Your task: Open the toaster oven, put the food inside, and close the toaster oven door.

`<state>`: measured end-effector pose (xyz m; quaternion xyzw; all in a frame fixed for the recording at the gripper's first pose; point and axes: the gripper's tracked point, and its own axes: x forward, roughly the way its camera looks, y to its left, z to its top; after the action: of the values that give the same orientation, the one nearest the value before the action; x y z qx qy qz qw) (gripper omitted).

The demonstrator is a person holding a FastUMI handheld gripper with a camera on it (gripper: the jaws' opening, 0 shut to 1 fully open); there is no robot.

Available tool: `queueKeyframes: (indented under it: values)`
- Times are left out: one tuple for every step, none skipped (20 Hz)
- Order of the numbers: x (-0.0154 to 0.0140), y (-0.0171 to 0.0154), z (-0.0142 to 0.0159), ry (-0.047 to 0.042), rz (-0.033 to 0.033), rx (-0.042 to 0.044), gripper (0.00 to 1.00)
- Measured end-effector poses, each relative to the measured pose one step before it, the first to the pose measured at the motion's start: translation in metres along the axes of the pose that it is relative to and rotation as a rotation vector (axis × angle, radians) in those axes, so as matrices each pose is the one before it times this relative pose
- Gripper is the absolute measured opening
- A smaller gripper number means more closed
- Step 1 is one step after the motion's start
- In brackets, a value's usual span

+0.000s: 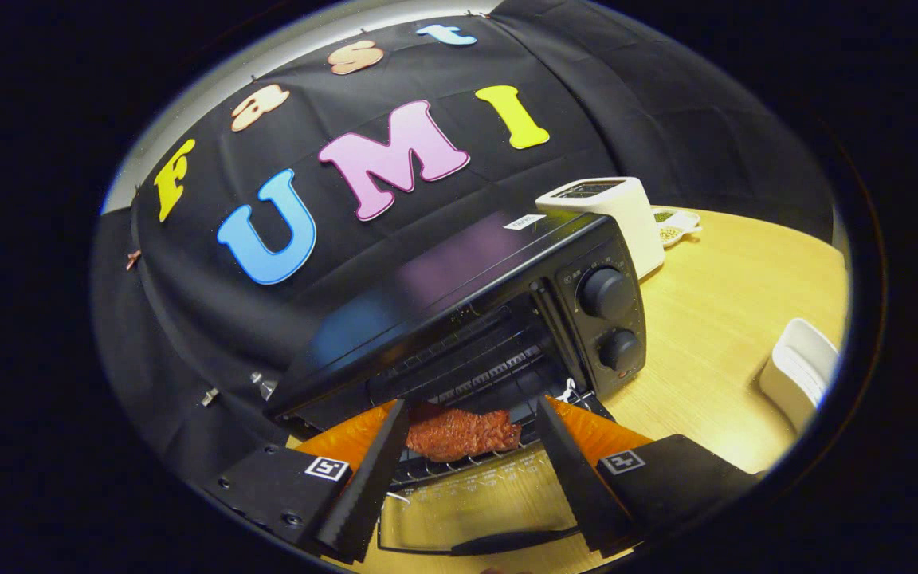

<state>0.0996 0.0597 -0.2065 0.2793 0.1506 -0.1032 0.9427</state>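
Pale wooden table [714, 319] carries a black toaster oven [475, 311], its glass door [467, 510] dropped flat. On the wire rack [459, 466] lies the meat [463, 433], long axis crosswise between the fingers. The gripper [467, 478] is spread wide, holding nothing.

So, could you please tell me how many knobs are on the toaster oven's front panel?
2: the upper knob and the lower knob directly beneath it, right of the oven opening. The fingers are open, either side of the meat.
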Motion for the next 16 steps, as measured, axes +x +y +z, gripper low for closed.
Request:
queueKeyframes:
  values:
    - [-0.00999, 0.00236, -0.00643, 0.02742, 0.00666, -0.02968, 0.98]
    - [-0.01129, -0.00005, -0.00811, 0.03098, 0.00365, -0.04507, 0.98]
    - [-0.01067, -0.00097, -0.00738, 0.03086, 0.00561, -0.04577, 0.98]
    - [-0.01007, -0.00328, -0.00926, 0.03953, -0.00460, -0.03622, 0.98]
    - [-0.00977, -0.00560, -0.00988, 0.03229, -0.00799, -0.01619, 0.98]
    - [-0.01107, -0.00204, -0.00635, 0.02053, 0.00156, -0.00491, 0.98]
    - [-0.00894, 0.00072, -0.00636, 0.02231, 0.00491, -0.02320, 0.98]
    - [-0.00880, 0.00025, -0.00686, 0.02359, -0.00598, -0.03666, 0.98]
    - [-0.00639, 0.00001, -0.00700, 0.02299, -0.01003, -0.03745, 0.98]
    - [-0.00315, -0.00207, -0.00826, 0.03532, -0.01379, -0.02543, 0.98]
    - [-0.00332, -0.00158, -0.00844, 0.02290, -0.00431, -0.00527, 0.98]
    - [-0.00135, 0.00124, -0.00737, 0.02495, -0.00294, 0.00647, 0.98]
    - [0.00345, 0.00359, -0.00901, 0.03190, 0.00123, -0.00229, 0.98]
    - [0.00330, 0.00106, -0.01023, 0.03332, -0.00606, -0.01824, 0.98]
    - [0.00217, 0.00196, -0.00654, 0.02665, -0.00462, -0.02172, 0.99]
    - [0.00420, 0.00111, -0.00582, 0.02302, -0.00302, -0.01733, 0.99]
